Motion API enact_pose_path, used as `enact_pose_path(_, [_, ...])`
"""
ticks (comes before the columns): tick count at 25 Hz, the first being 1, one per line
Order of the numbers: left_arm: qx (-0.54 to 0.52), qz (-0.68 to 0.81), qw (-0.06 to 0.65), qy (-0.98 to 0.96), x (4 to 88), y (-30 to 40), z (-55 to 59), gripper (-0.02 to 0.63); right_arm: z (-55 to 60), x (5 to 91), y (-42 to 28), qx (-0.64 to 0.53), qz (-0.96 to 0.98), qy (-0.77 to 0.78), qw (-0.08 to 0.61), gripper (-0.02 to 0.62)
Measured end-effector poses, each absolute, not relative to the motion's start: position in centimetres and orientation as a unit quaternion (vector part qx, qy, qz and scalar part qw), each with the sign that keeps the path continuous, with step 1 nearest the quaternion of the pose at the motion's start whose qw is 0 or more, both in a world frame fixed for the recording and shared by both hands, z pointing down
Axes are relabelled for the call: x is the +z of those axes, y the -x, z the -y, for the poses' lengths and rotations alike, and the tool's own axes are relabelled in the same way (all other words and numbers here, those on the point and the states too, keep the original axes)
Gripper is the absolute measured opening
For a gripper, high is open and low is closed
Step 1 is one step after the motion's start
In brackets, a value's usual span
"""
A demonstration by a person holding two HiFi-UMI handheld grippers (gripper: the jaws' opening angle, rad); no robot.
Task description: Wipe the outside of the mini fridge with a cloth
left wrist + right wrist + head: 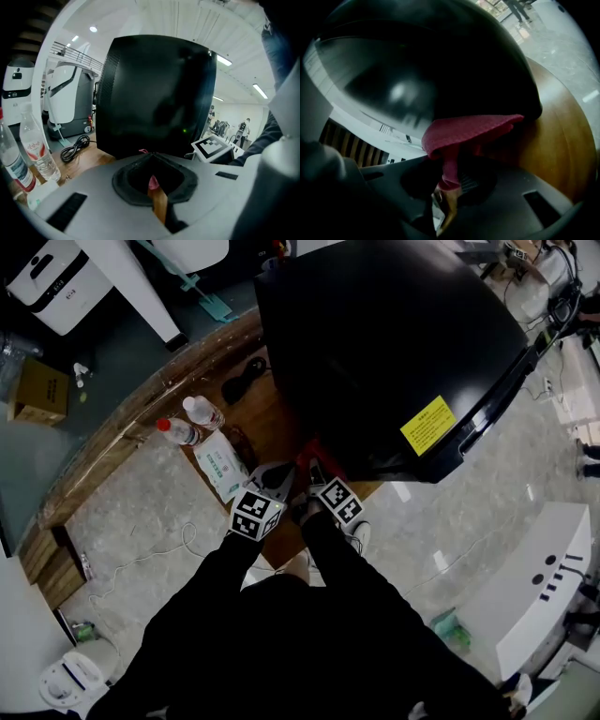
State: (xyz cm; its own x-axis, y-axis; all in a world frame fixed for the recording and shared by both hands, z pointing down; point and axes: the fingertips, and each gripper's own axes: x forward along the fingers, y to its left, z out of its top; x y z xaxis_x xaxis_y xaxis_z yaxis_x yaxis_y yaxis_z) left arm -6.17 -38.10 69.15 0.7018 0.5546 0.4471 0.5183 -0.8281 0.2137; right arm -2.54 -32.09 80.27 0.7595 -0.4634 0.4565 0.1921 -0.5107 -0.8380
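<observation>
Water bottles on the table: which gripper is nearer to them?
Left. The left gripper is on the side of the water bottles; the right gripper lies beyond it, by the mini fridge.

A: Where does the mini fridge (394,343) stand?

B: On the wooden table (122,427), towards its right end.

A: And left of it?

B: A power cord (246,379) lies just beside the fridge. Two bottles (190,422) stand side by side further left. A pack of wipes (221,465) lies before them, nearer the person.

A: The cloth (464,133)?

B: Between the jaws of the right gripper (447,187), against the fridge's lower edge. The left gripper (153,183) sits just beside it on the left, with a scrap of cloth at its jaws.

A: Beyond the table?

B: A cardboard box (39,390) on the floor (112,352), far left.
</observation>
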Motion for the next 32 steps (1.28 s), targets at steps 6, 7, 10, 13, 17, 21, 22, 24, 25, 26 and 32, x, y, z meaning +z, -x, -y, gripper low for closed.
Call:
enact_pose_path(6, [0.179, -0.281, 0.031, -0.942, 60.5, 9.3, 37.5, 0.003, 34.6, 69.6, 6.3, -0.319, -0.273, 0.826, 0.377, 0.086])
enact_pose_path(7, [0.165, -0.279, 0.034, -0.945, 58.9, 9.9, 37.2, 0.003, 34.3, 67.3, 6.6, -0.304, -0.301, 0.833, 0.351, 0.086])
enact_pose_path(10, [0.141, -0.271, 0.047, -0.951, 55.0, 13.1, 36.2, 0.003, 32.4, 61.3, 8.6, -0.257, -0.374, 0.844, 0.285, 0.086])
enact_pose_path(13, [0.126, -0.262, 0.054, -0.955, 52.0, 16.4, 34.0, 0.003, 30.0, 56.9, 12.0, -0.222, -0.453, 0.834, 0.221, 0.086])
enact_pose_path(17, [0.102, -0.246, 0.077, -0.961, 49.4, 18.5, 29.8, 0.003, 24.5, 53.6, 14.5, -0.200, -0.497, 0.828, 0.165, 0.084])
enact_pose_path(21, [0.106, -0.263, 0.089, -0.955, 48.2, 20.9, 26.0, 0.003, 20.2, 50.2, 16.3, -0.171, -0.503, 0.835, 0.145, 0.084])
enact_pose_path(22, [0.106, -0.265, 0.089, -0.954, 48.1, 21.2, 25.2, 0.003, 19.4, 49.5, 16.6, -0.165, -0.507, 0.834, 0.143, 0.084])
enact_pose_path(24, [0.106, -0.263, 0.092, -0.955, 48.3, 21.4, 23.5, 0.003, 17.9, 48.4, 16.8, -0.154, -0.518, 0.831, 0.136, 0.084])
enact_pose_path(25, [0.108, -0.261, 0.094, -0.955, 48.5, 21.5, 22.8, 0.003, 17.1, 48.1, 16.9, -0.150, -0.522, 0.829, 0.131, 0.084])
enact_pose_path(26, [0.110, -0.259, 0.097, -0.955, 48.6, 21.6, 22.1, 0.003, 16.3, 47.9, 17.1, -0.148, -0.524, 0.829, 0.126, 0.084])
enact_pose_path(32, [0.108, -0.259, 0.091, -0.955, 47.6, 22.6, 17.9, 0.003, 11.7, 45.0, 19.0, -0.124, -0.540, 0.827, 0.096, 0.084])
